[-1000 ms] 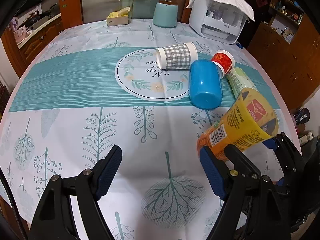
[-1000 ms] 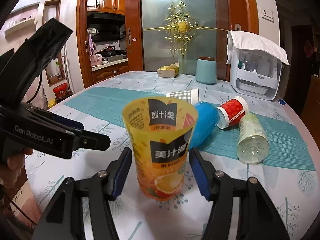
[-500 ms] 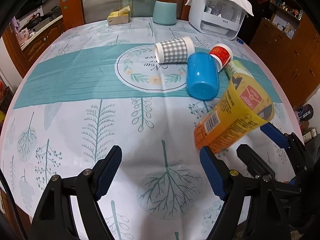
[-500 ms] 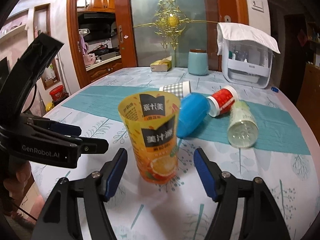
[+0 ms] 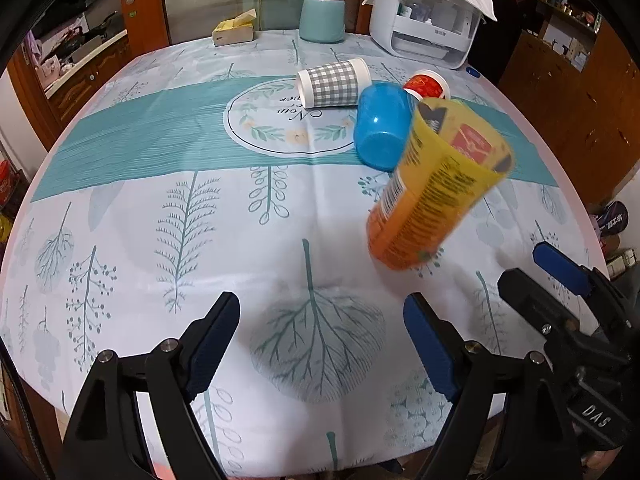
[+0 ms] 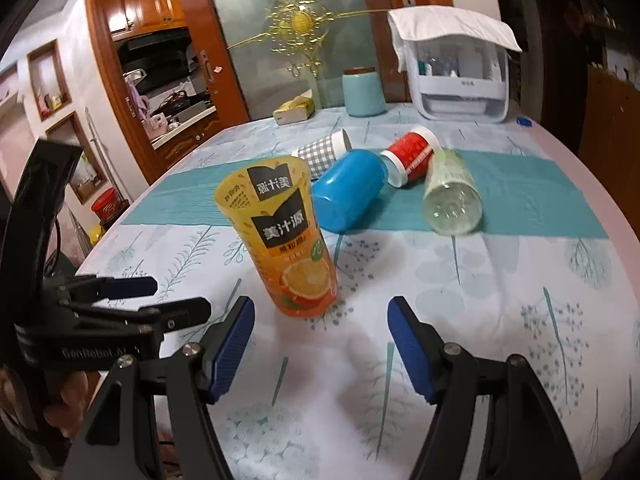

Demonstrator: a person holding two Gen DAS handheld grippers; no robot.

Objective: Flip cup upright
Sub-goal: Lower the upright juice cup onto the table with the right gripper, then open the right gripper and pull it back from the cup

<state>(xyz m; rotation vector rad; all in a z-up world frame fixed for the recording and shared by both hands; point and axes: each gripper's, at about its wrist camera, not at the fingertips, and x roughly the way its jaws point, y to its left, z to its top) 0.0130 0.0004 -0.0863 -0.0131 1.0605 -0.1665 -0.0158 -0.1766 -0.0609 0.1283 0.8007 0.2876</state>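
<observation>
Round desk w/ pale leaf-print cloth and a teal band across the middle, wood cabinets and a glass door behind. Nearest: left claw, fingers spread wide, nothing between them, over bare cloth. Right claw likewise agape and holding nothing, just short of the orange juice cup. That cup stands upright, mouth up, on the cloth, free of both claws; in the left view it sits front-right and looks slightly blurred. Right behind it, a blue cup on its side, close to it. Past that, a grey check cup, a red cup and a clear cup, all lying down in a cluster. Far edge: tissue box, teal canister, white cabinet-like appliance w/ a cloth draped on top.
</observation>
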